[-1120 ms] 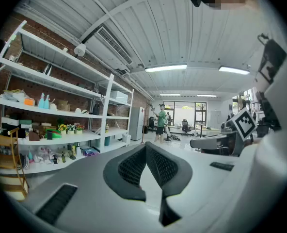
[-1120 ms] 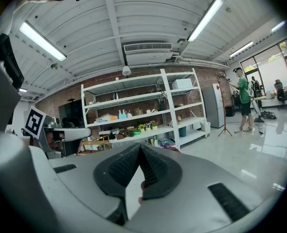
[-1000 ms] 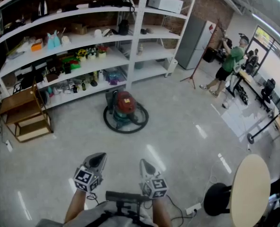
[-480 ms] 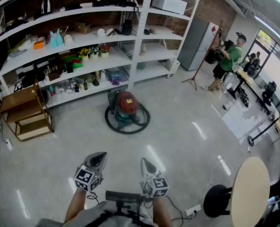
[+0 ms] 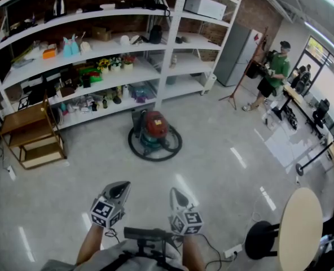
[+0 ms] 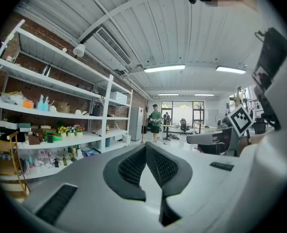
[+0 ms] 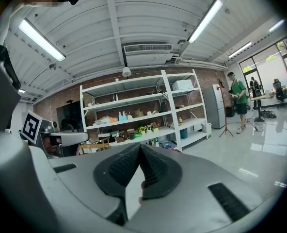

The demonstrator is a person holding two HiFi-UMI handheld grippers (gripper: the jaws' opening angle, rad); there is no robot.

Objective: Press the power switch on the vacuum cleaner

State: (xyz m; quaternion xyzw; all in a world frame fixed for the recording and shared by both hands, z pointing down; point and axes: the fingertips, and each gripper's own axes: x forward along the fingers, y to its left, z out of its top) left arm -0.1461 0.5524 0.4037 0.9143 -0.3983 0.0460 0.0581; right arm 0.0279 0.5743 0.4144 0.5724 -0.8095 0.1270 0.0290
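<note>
No lettering, brand, number or sign can be read on anything in these views.

Red-topped vacuum cleaner (image 5: pixel 154 130) (teal base), white shelves (image 5: pixel 99 55)

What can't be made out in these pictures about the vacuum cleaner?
Power switch: in the head view the vacuum cleaner is too far and small to show it.
Both gripper views: no vacuum cleaner; the bodies of the left gripper and right gripper cover the floor below the shelves.
Round table: cut off by the head view's bottom edge.
</note>
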